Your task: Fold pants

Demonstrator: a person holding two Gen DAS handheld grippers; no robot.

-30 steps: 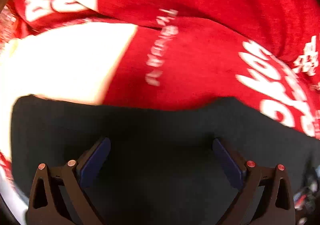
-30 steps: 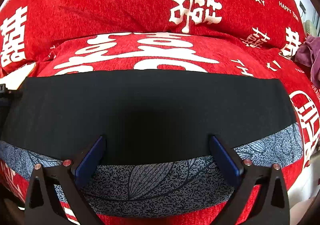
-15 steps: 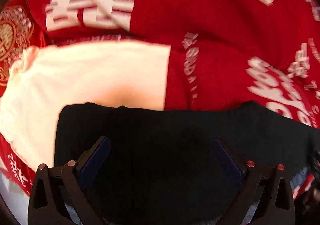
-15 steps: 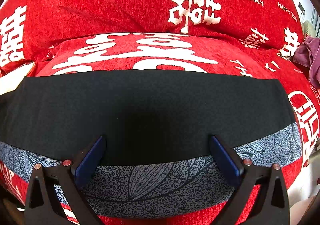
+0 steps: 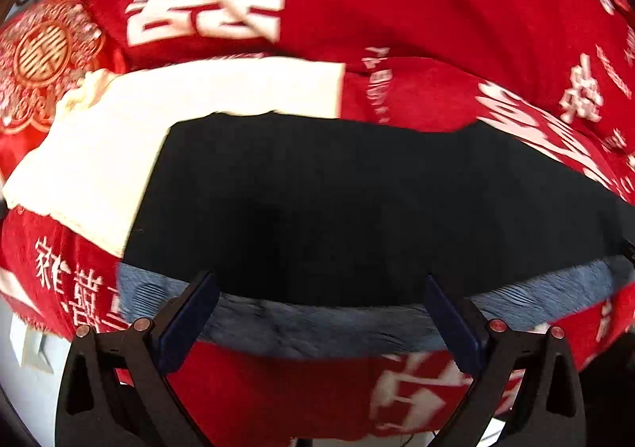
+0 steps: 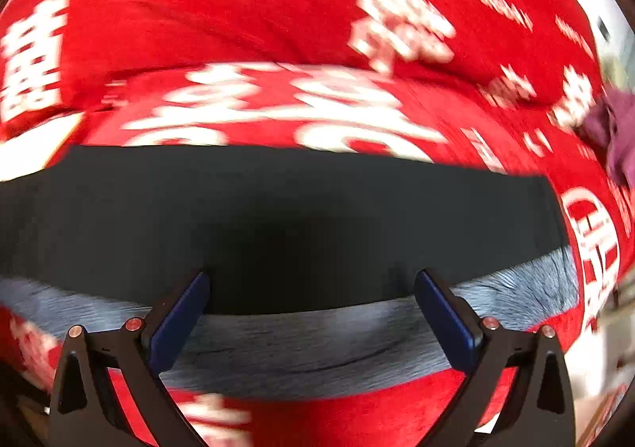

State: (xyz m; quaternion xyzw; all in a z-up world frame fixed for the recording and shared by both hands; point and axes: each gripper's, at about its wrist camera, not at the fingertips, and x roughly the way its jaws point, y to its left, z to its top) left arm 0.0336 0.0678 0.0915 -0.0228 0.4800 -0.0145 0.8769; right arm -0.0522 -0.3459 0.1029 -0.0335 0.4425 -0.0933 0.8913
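Observation:
The black pants (image 5: 341, 201) lie flat as a long folded band across a red sofa seat, over a grey-blue leaf-print cloth (image 5: 317, 324) that shows along their near edge. My left gripper (image 5: 317, 288) is open and empty, fingers apart above the pants' near edge at their left end. In the right wrist view the same pants (image 6: 278, 224) stretch across the frame, with the grey-blue cloth (image 6: 309, 347) below them. My right gripper (image 6: 311, 284) is open and empty above the pants' near edge toward their right end.
The sofa is covered in red fabric with white characters (image 6: 278, 22). A folded cream cloth (image 5: 131, 137) lies left of the pants, partly under them. A red embroidered cushion (image 5: 43, 58) sits at the far left. A purple garment (image 6: 611, 129) lies at the right.
Both grippers have pulled back toward the sofa's front edge. The left view swung to show the pants' left end and the grey-blue cloth. Both grippers stay open.

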